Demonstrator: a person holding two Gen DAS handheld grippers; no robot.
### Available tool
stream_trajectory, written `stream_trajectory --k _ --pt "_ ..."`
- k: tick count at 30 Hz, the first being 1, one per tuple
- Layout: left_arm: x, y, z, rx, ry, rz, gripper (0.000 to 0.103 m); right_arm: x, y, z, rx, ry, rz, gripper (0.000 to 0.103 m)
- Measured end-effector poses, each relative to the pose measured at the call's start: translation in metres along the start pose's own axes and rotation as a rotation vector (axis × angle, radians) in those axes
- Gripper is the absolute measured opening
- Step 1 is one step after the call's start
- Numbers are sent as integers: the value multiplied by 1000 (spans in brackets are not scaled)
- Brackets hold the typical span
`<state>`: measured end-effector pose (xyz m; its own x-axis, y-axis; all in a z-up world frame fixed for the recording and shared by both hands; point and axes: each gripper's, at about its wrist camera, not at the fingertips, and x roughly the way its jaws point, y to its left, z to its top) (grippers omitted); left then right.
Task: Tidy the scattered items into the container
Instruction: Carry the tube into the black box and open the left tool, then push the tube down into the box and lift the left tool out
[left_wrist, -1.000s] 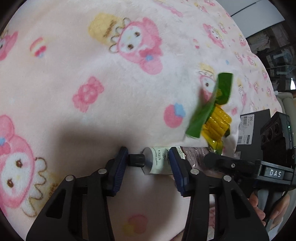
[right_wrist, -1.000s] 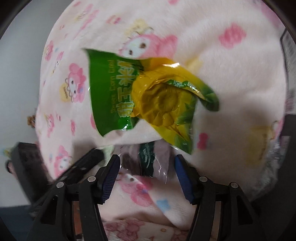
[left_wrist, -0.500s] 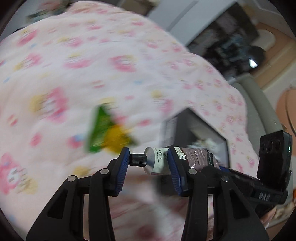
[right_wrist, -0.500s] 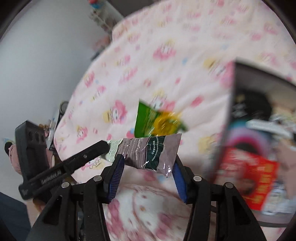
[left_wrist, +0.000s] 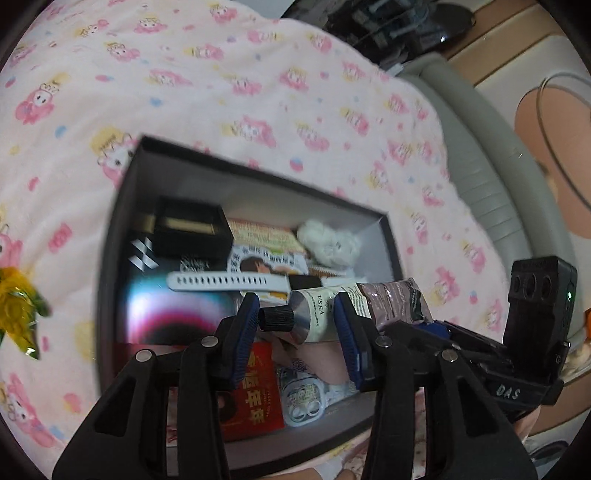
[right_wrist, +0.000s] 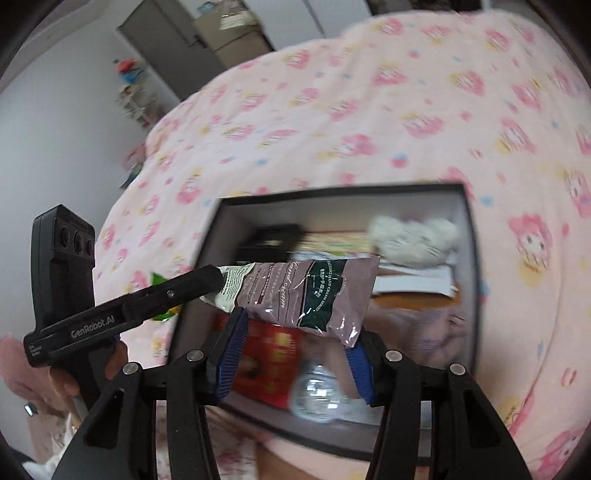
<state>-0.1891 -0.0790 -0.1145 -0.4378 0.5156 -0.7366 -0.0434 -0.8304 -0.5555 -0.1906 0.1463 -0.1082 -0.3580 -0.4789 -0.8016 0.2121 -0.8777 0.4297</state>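
Note:
A hand cream tube (left_wrist: 314, 314), pale with a black cap and a mauve body (right_wrist: 295, 291), hangs level over the open dark box (left_wrist: 122, 206). My left gripper (left_wrist: 295, 332) is shut on its cap end. My right gripper (right_wrist: 293, 360) is shut on the flat crimped end, across its width. Each gripper shows in the other's view: the right one (left_wrist: 432, 326) comes in from the right, the left one (right_wrist: 216, 277) from the left. A yellow and green corn packet (left_wrist: 14, 314) lies on the blanket left of the box (right_wrist: 332, 192), and only a green corner of it (right_wrist: 159, 280) shows past the left gripper.
The box holds a white strap (left_wrist: 221, 282), a small black case (left_wrist: 192, 232), a red packet (left_wrist: 258, 391), a white fluffy toy (left_wrist: 328, 240) and printed cards. It sits on a pink cartoon-print blanket (left_wrist: 221, 92). A grey bed edge (left_wrist: 476, 155) runs along the right.
Both grippers have lifted the tube off the blanket beside the corn packet and carried it over the open box. The corn packet stays behind, now at the far left.

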Motion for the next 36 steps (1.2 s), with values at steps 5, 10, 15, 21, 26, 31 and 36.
stream_trajectory --k 5,10,15,21,26,31,36 --pt "28 9 -11 -19 56 27 43 21 -35 -15 56 54 55 48" --pt "33 15 -12 0 52 65 44 16 -41 -21 54 73 102 48" --pt "16 22 -17 -11 -11 110 44 -12 -37 -18 33 -81 -4 48" --pt "33 15 -22 14 63 135 43 5 -34 -19 29 -54 -63 45" --pt "49 11 -30 54 187 92 43 14 -35 -25 47 0 -90 45" --pt "21 15 -19 28 17 177 43 -5 -28 -25 16 -94 -127 45" --pt "41 21 -18 8 109 165 41 6 -18 -28 1 -21 -31 45"
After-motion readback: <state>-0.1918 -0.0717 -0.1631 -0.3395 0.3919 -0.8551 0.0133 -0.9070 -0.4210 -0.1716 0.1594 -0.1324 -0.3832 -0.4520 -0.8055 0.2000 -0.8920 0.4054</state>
